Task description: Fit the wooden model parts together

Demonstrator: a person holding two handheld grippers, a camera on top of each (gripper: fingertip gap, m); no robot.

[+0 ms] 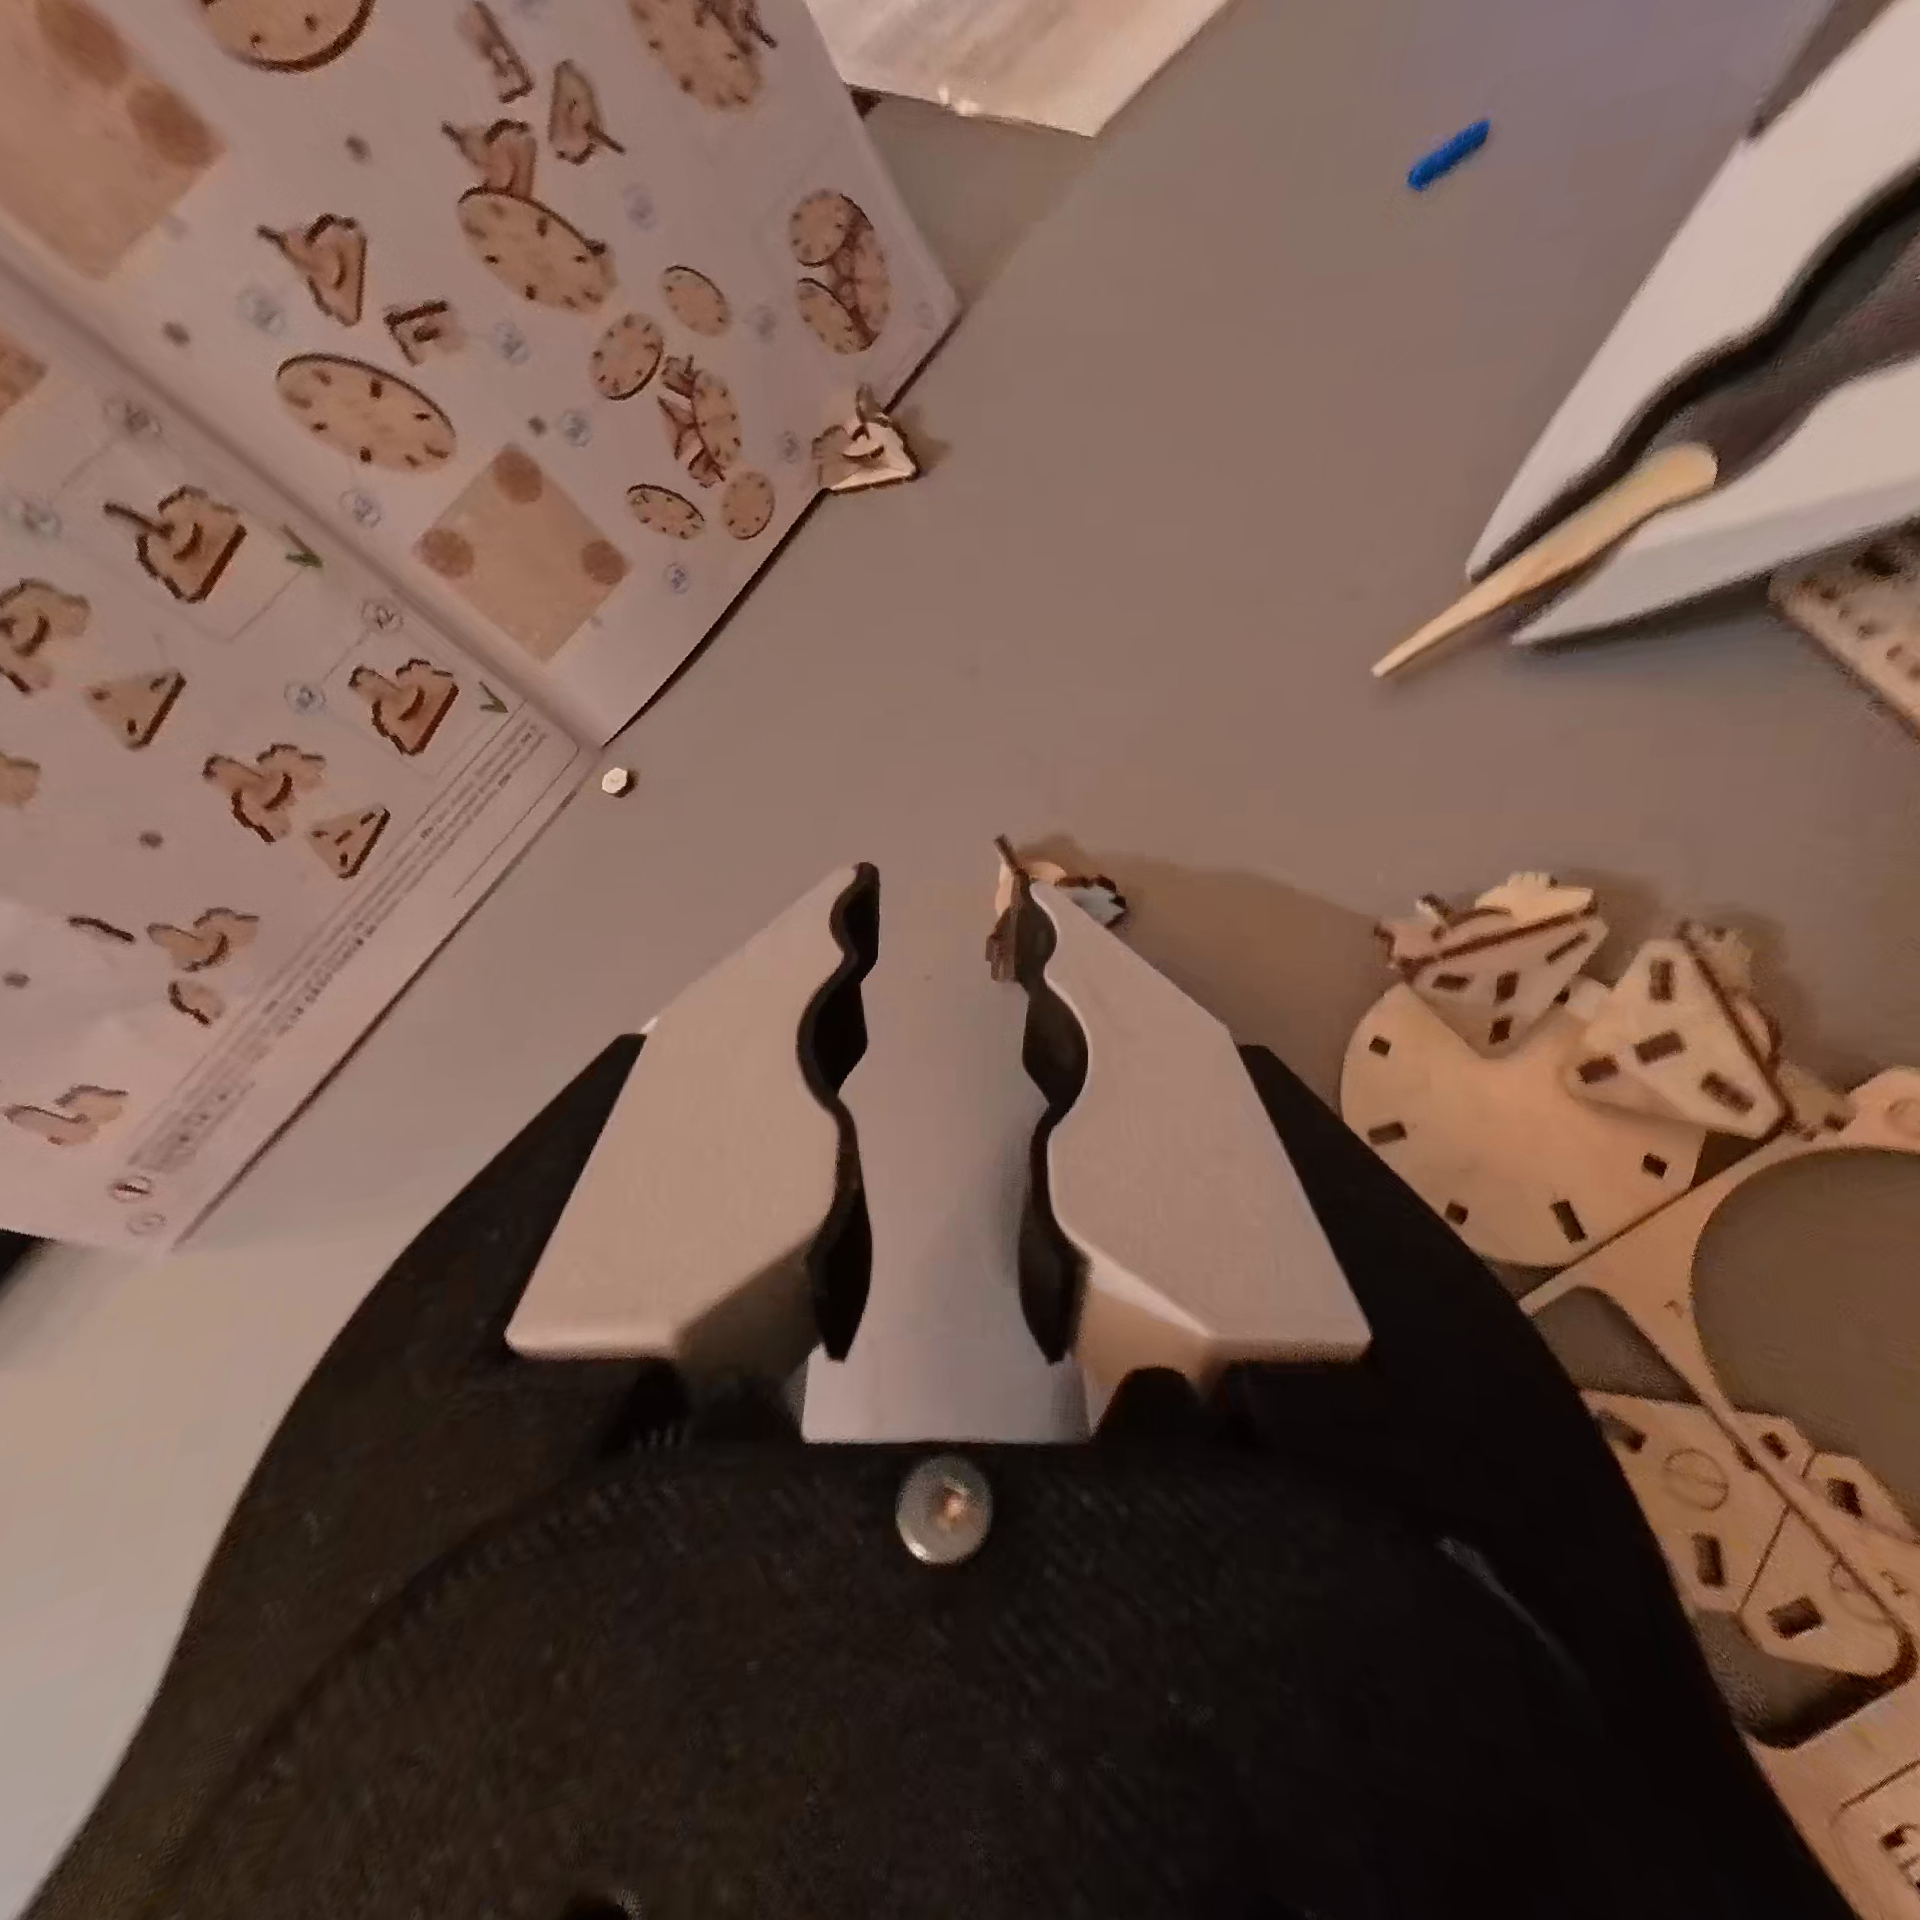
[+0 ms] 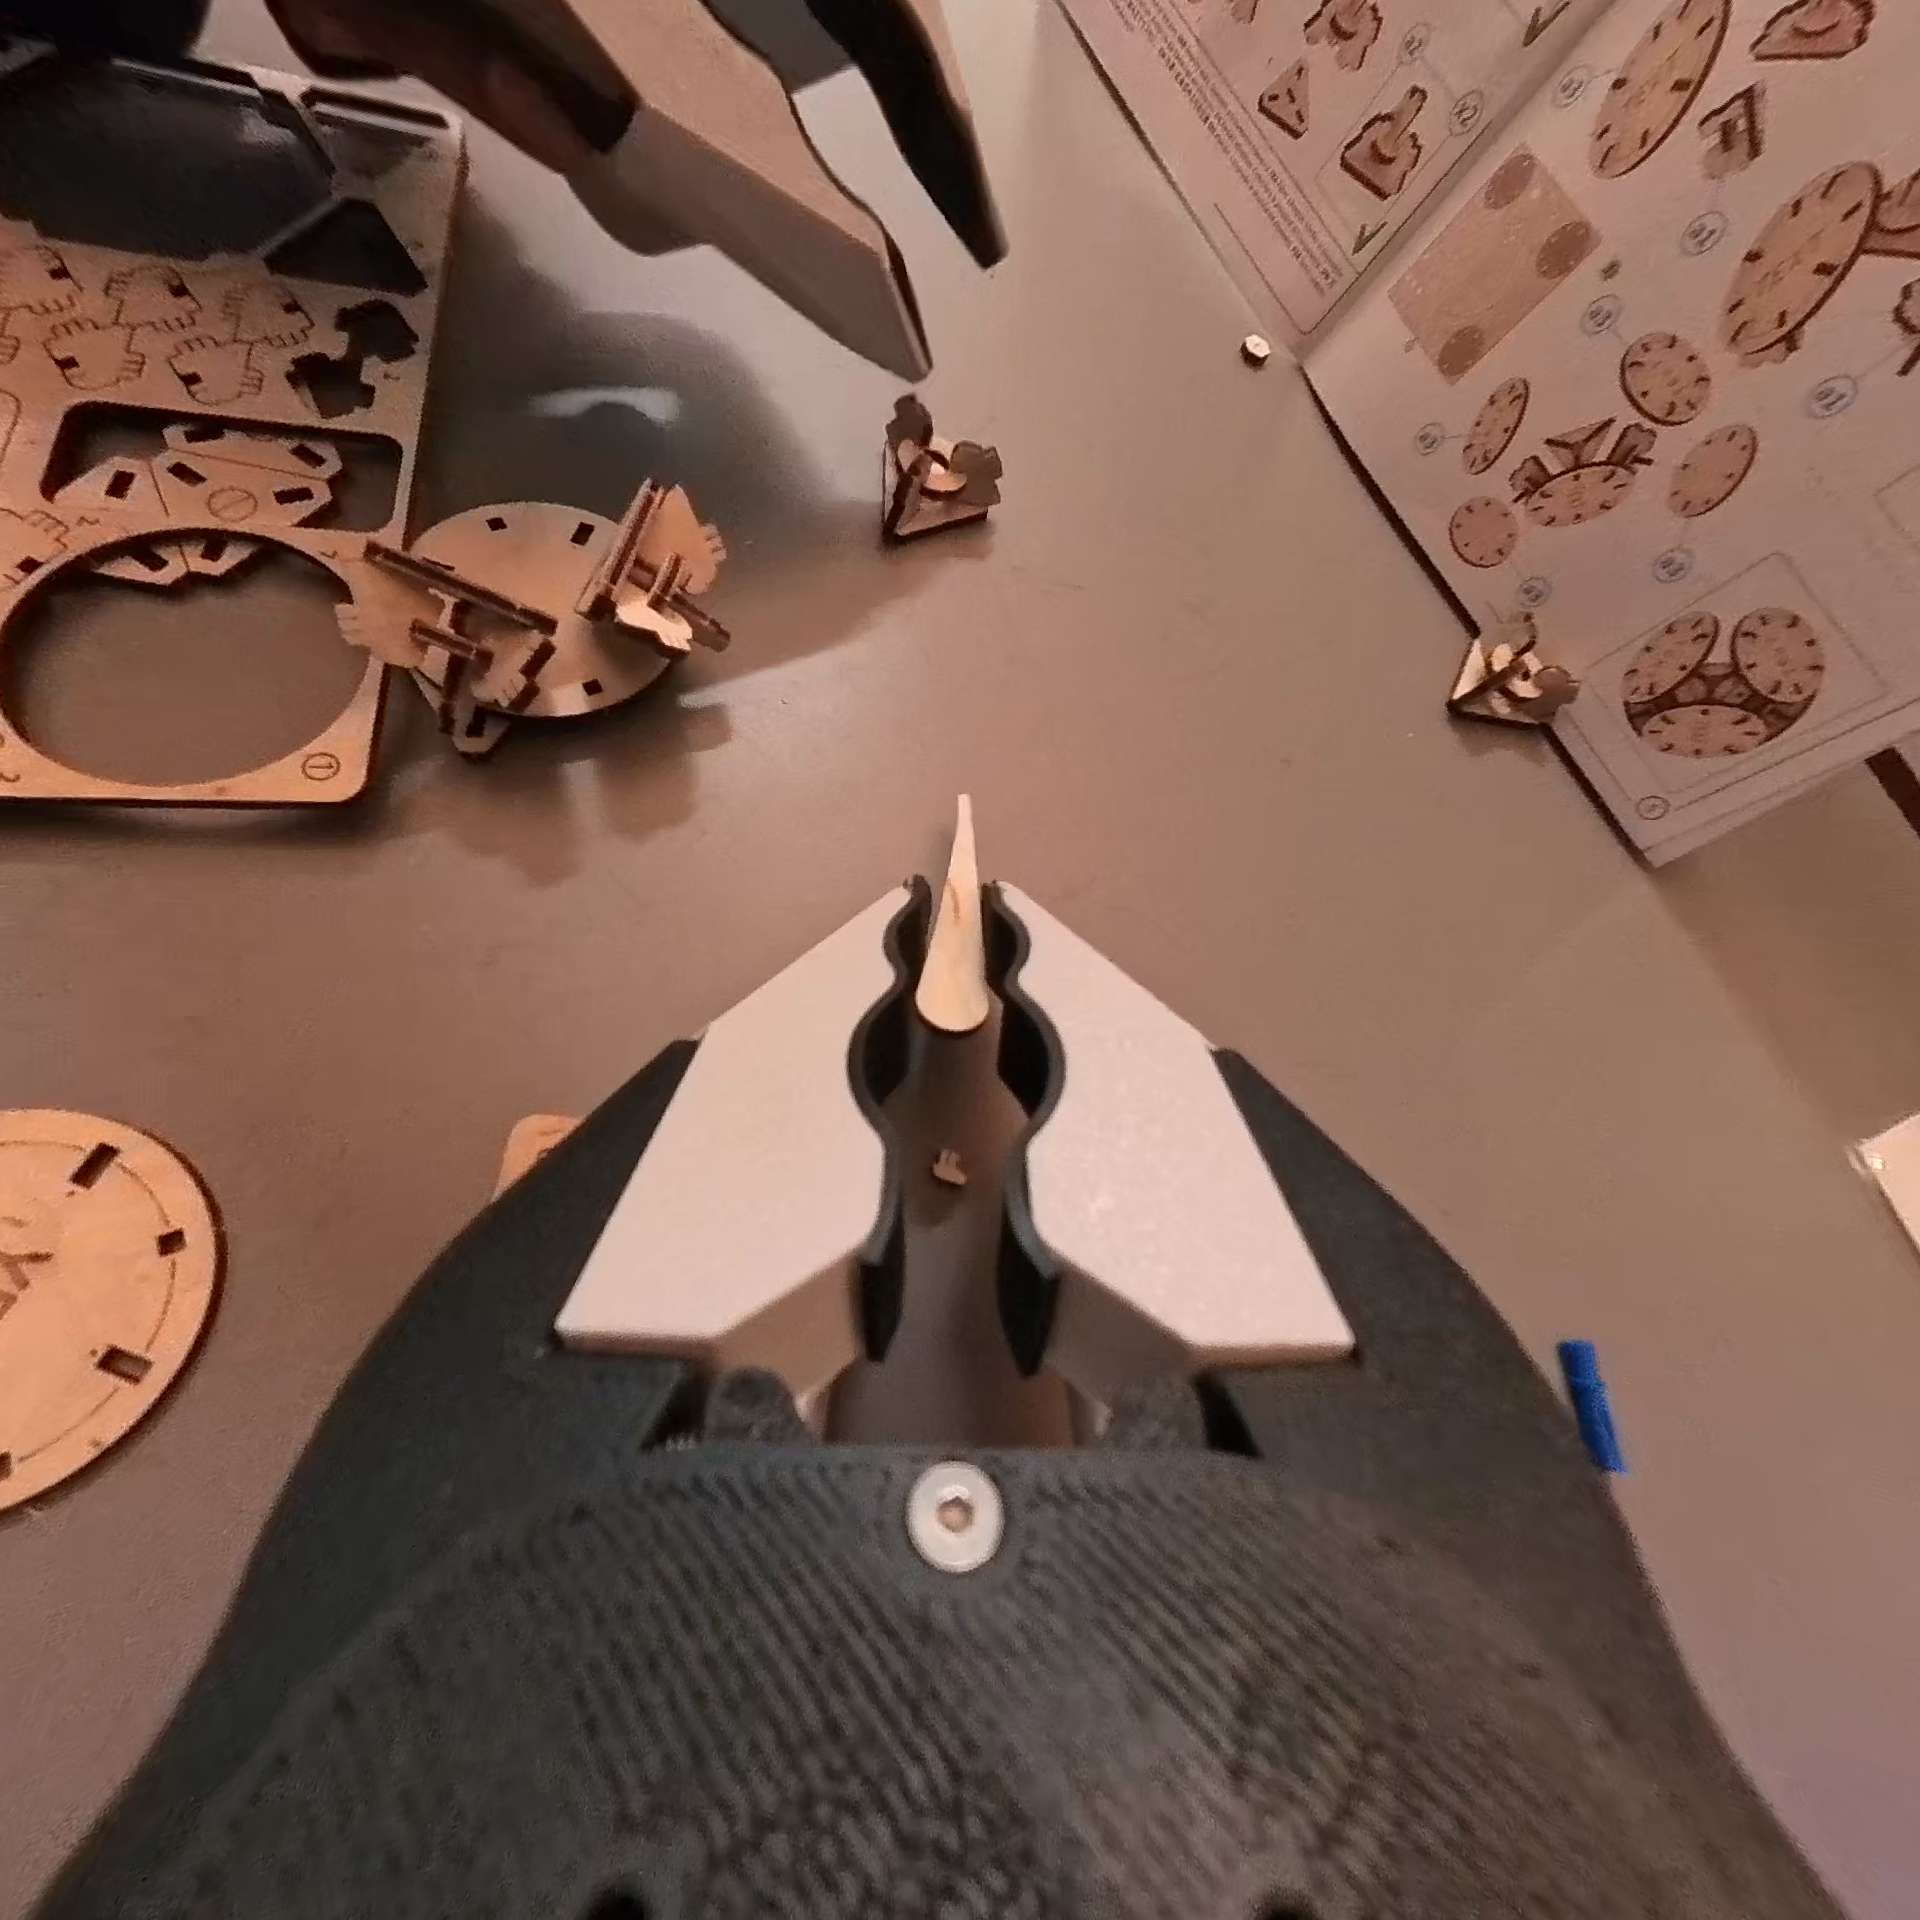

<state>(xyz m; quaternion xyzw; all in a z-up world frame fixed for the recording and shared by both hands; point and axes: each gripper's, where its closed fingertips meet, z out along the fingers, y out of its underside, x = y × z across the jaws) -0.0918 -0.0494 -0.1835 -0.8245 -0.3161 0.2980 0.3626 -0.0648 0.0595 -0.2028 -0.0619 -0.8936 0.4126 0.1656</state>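
My left gripper (image 1: 935, 894) is open, low over the grey table (image 1: 1143, 520). A small triangular wooden assembly (image 1: 1086, 899) sits on the table at its right fingertip, partly hidden behind that finger; the left pad stands clear of it. In the right wrist view the left gripper (image 2: 951, 312) hangs open just above this same assembly (image 2: 940, 483). My right gripper (image 2: 958, 894) is shut on a pale pointed wooden stick (image 2: 956, 935) whose tip juts forward past the fingertips. The left wrist view shows the right gripper (image 1: 1496, 603) at the upper right with the stick (image 1: 1538, 566) in it.
A printed instruction sheet (image 1: 312, 416) lies at the left, with another small wooden assembly (image 1: 868, 447) at its corner. A slotted wooden disc (image 1: 1507, 1122) bearing triangular pieces and a cut-out wooden sheet (image 2: 208, 675) lie at the right. A loose disc (image 2: 83, 1299), a blue peg (image 1: 1447, 154) and a tiny hexagonal bit (image 1: 615, 781) lie about. Spacing between my two grippers at the tips: around 12 cm. The slotted wooden disc (image 1: 1507, 1122) is about 9 cm from my left fingertips.
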